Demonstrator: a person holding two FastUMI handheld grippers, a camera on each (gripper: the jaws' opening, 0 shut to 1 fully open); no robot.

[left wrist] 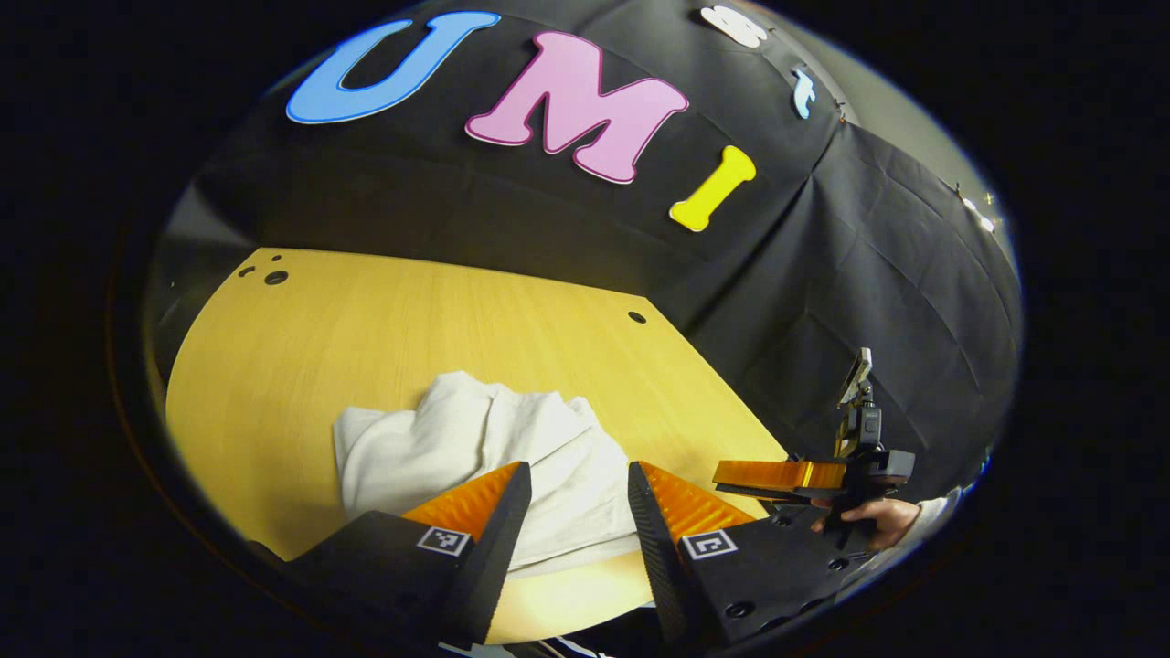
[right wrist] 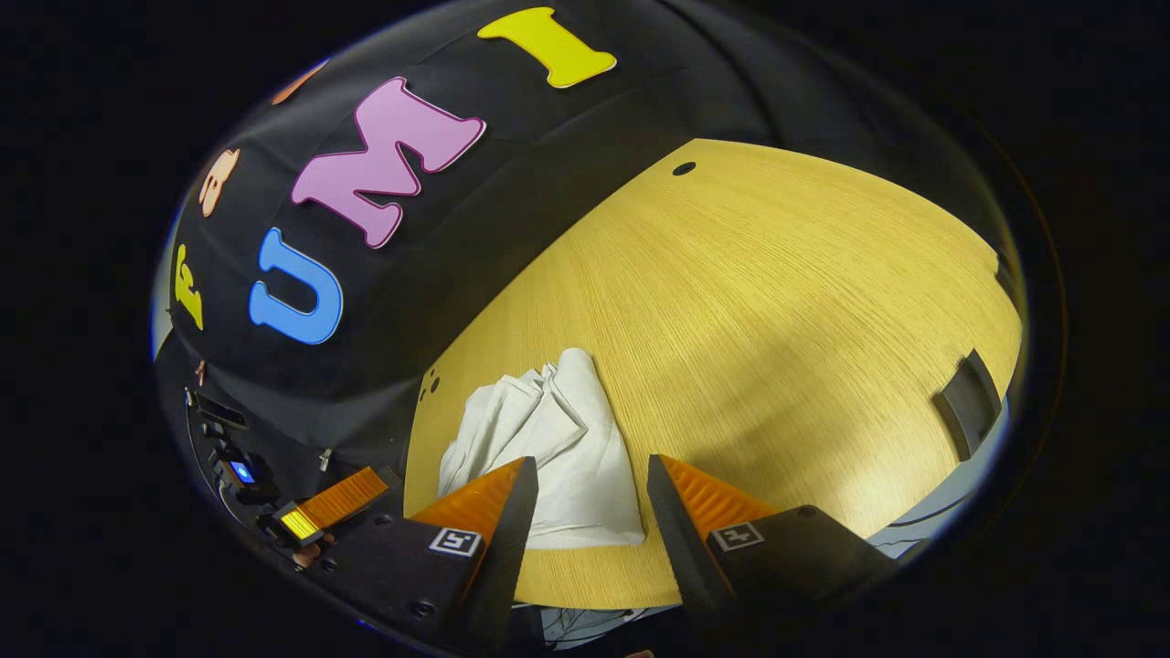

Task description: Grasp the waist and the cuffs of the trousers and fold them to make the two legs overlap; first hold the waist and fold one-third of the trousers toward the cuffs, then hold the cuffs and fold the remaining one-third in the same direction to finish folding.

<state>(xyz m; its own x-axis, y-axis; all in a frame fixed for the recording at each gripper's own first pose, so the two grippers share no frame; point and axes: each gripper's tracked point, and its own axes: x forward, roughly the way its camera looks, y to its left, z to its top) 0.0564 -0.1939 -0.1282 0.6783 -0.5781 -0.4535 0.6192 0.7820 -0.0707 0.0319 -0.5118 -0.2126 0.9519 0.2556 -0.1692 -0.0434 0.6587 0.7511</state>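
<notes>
In the left gripper view, the left gripper (left wrist: 579,484) stands with its fingers well apart and nothing between them, raised over the near edge of the wooden table (left wrist: 384,338). Just ahead of the fingertips and reaching between them lies the pair of white trousers (left wrist: 484,448), bunched in a rumpled, partly folded heap on the table; which end is waist and which is cuffs is hard to tell from here. Off to the right of this gripper, beyond the table's corner, the right gripper (left wrist: 777,477) is held by a hand (left wrist: 873,519), clear of the cloth.

In the right gripper view, the right gripper (right wrist: 590,484) is likewise spread wide and empty. The trousers (right wrist: 558,448) lie just ahead, between its fingers and slightly left. The left gripper (right wrist: 334,503) shows low at the left, off the table's edge. Farther ahead the table (right wrist: 777,302) runs on to the black booth wall (right wrist: 512,201).
</notes>
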